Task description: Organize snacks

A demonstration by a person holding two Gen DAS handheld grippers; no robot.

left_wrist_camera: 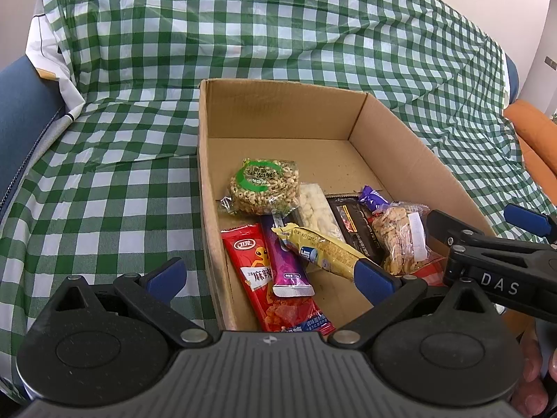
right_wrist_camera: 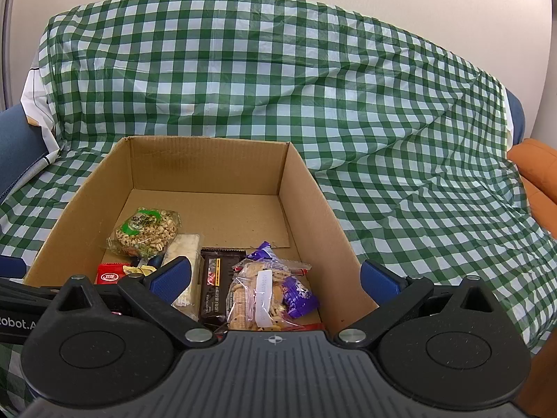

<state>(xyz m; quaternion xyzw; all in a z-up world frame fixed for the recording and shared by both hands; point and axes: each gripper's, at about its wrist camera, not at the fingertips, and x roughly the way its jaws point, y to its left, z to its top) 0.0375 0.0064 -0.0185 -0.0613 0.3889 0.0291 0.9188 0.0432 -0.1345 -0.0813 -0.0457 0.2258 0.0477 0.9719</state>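
Snacks: lying in the near half of the cardboard box (left_wrist_camera: 278, 111), flat or overlapping; puffed-grain cake (left_wrist_camera: 264, 188) farthest back, red packet (left_wrist_camera: 275, 289) and purple sachet (left_wrist_camera: 285, 261) near the left wall, yellow wrapper (left_wrist_camera: 323, 250) slanted across them.
Right side of pile: black bar (right_wrist_camera: 216, 285), clear bag of crackers (right_wrist_camera: 257, 292), purple candy (right_wrist_camera: 297, 296) resting on it.
White bar (right_wrist_camera: 186, 261): between cake and black bar.
Left wrist view only: full red packet, purple sachet, yellow wrapper touching the right finger.
Right wrist view only: box's right wall outside, cloth beyond it.
Box edges: far half of floor bare; walls upright, top open.
Room around: green checked cloth (right_wrist_camera: 383, 139) draped on all sides, orange cushion (right_wrist_camera: 536, 167) at far right.
Left gripper (left_wrist_camera: 271, 275): fingers spread wide, straddling the box's left wall, gripping nothing.
Right gripper (right_wrist_camera: 275, 277): fingers spread wide above the near pile, right finger outside the right wall, gripping nothing.
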